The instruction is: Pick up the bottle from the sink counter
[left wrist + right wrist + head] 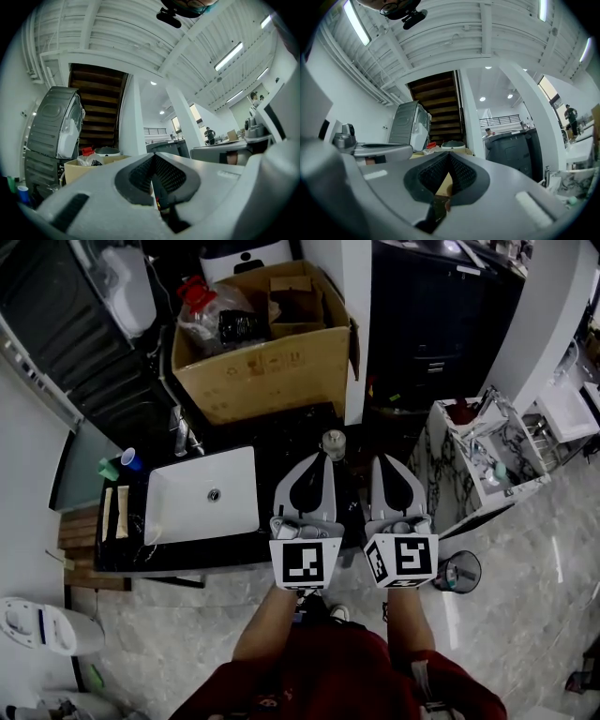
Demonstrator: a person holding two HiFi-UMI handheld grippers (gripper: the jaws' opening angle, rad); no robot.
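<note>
From above, the bottle [333,443] is a small clear one with a pale cap. It stands on the black sink counter [281,432], right of the white basin [202,495]. Both grippers are held side by side over the counter's front edge, pointing towards it. My left gripper [314,457] is shut and empty, its tip just left of and short of the bottle. My right gripper [386,460] is also shut and empty, a little to the bottle's right. In the gripper views the left gripper [152,157] and right gripper [449,155] show closed pads; the bottle is hidden there.
A large cardboard box [267,352] full of odds and ends stands behind the counter. A faucet [183,432] and a blue cup [131,458] sit left of the basin. A marble-topped unit [487,460] and a round bin [459,570] stand at right.
</note>
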